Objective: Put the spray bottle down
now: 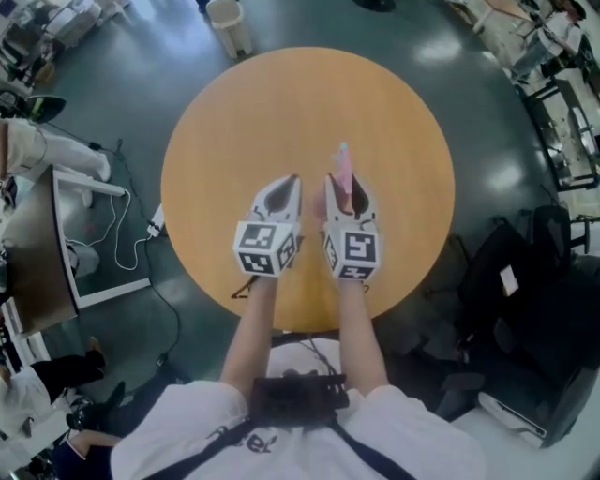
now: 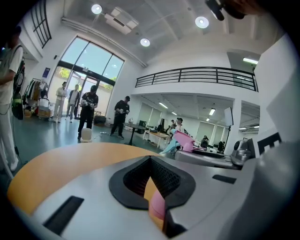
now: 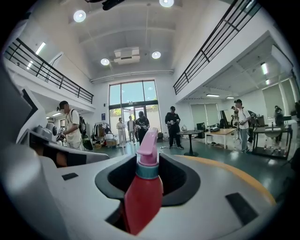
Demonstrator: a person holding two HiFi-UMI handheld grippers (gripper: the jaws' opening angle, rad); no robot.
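Closest up is the right gripper point(image 1: 345, 187). Its jaws are half shut and pinch the spray bottle point(image 3: 143, 197) by its red body, and the blue-green ring and pink spray head stick out past the jaw tips. Just beside it is the left gripper point(image 1: 294, 183), with its jaws pulled together and holding nothing. Both sit over the near part of the round orange table point(image 1: 225, 141). I think the step now is bringing the bottle down to the table top. I can't tell if its bottom touches yet. Next, the bottom should rest flat on the table. Only then should the jaws let go, slowly, so it won't tip over. No other thing lies on the table, so only the left gripper is close enough to bump. Far off some people point(image 3: 139, 125) stand about, and a white bin point(image 1: 230, 23) stands past the table's far edge.
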